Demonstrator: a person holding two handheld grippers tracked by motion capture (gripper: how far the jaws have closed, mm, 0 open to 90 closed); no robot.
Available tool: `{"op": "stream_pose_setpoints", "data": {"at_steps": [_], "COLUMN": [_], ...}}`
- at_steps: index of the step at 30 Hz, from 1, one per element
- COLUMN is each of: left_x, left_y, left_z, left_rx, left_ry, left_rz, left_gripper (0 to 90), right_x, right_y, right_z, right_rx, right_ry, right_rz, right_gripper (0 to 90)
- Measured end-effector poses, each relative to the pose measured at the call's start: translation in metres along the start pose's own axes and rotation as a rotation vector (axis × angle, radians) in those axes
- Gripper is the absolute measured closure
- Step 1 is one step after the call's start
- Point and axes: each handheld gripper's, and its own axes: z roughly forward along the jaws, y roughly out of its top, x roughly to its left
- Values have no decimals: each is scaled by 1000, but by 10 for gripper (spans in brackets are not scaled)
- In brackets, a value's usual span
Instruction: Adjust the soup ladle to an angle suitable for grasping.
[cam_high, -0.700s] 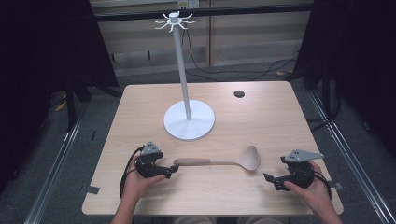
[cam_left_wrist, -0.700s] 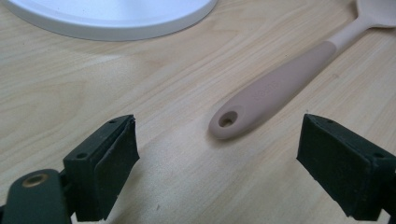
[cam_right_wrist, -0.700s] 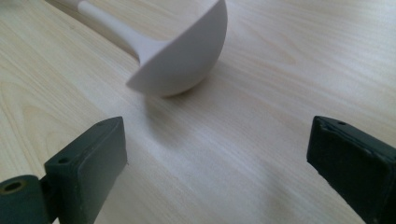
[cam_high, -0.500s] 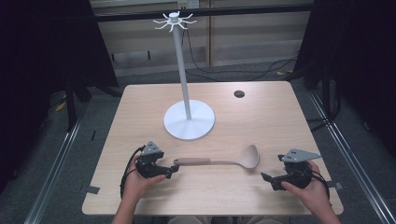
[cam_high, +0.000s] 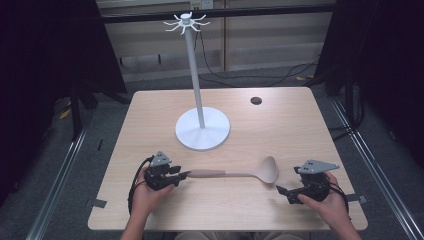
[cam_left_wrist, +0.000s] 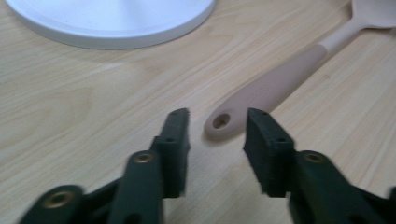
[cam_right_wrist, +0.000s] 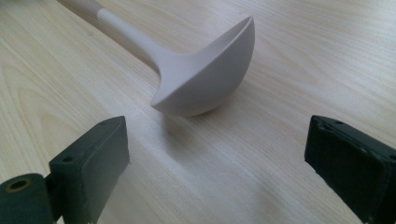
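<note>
— How do the fingers of the left gripper (cam_left_wrist: 215, 135) stand?

— They are spread a little, with a gap between the two black pads. The end of the ladle handle (cam_left_wrist: 275, 91), with its hanging hole, lies on the wood just ahead of that gap, not yet between the pads. Nothing is pinched.

— And the right gripper (cam_right_wrist: 217, 158)?

— Its fingers are spread wide, far wider than the left pair. The ladle bowl (cam_right_wrist: 205, 79) sits on the table just ahead of them, tipped on its side with the open face turned away to the upper right. The pads touch nothing.

— Where does the ladle (cam_high: 235, 173) lie on the table as a whole?

— In the high view it lies across the near part of the wooden table (cam_high: 290, 125), handle toward the person's left, bowl toward the right. The left gripper (cam_high: 181, 175) is at the handle tip; the right gripper (cam_high: 282, 191) is near the bowl, slightly closer to the person and apart from it.

— What stands farther out?

— A white stand: a round base (cam_high: 202, 128) at mid-table, beyond the ladle, and a thin upright pole (cam_high: 194, 70) topped with a ring of hooks (cam_high: 185, 22). The base edge shows in the left gripper view too (cam_left_wrist: 112, 23). A small dark round spot (cam_high: 256, 100) sits on the table toward the far right, well apart from everything else.

— And the hands?

— The left hand (cam_high: 147, 192) and the right hand (cam_high: 325, 205) each hold their gripper near the table's front edge.
</note>
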Motion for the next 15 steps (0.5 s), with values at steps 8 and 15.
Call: {"op": "stream_pose_setpoints", "data": {"at_steps": [8,15], "left_x": [-3,-7], "left_y": [-3,-4], "left_z": [5,15], "left_rx": [63,103], "left_ry": [-28,-48], "left_rz": [-22,-28], "left_gripper": [900,900], "right_x": [1,2], "right_y": [-2,0], "right_z": [-2,-4], "right_rx": [-7,-21], "right_ry": [12,3], "right_rz": [14,14], "right_gripper": [45,37]}}
